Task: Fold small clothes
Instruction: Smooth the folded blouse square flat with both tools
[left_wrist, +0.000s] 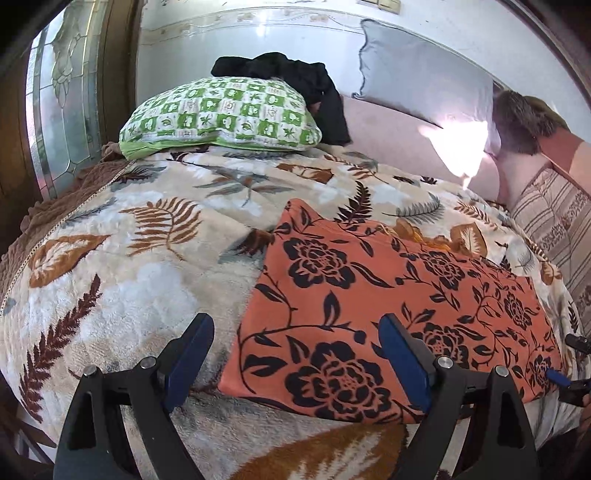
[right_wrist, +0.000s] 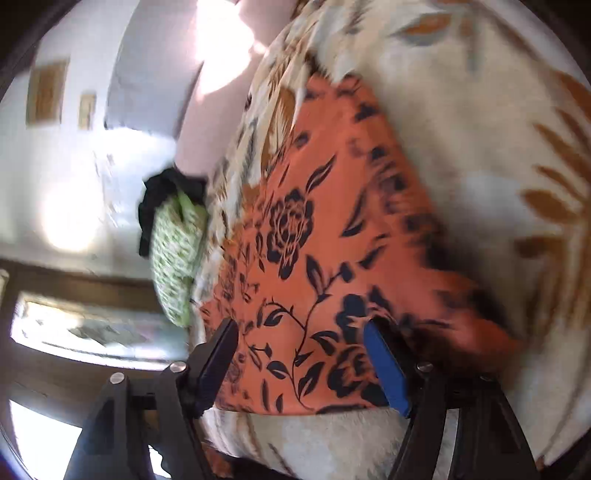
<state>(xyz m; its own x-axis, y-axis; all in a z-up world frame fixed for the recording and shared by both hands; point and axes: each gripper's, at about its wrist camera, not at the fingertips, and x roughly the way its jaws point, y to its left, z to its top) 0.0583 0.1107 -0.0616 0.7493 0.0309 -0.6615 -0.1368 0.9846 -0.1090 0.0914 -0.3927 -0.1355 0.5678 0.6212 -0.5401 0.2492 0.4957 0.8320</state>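
The orange floral garment (left_wrist: 388, 295) lies flat near the bed's (left_wrist: 129, 295) front edge; both grippers, left (left_wrist: 295, 365) and right (right_wrist: 301, 365), have fingers spread, gripping nothing.

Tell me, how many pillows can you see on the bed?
2: a green checked pillow at the far left, and a grey pillow leaning on the headboard to its right. Others may be hidden.

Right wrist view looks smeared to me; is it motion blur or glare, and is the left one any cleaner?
Right wrist view: motion blur smears the orange floral cloth and blanket, with blown-out sun patches upper left. Left wrist view: sharp, the cloth crisp; one glare patch on the pink pillow; fisheye bends the bed edges.
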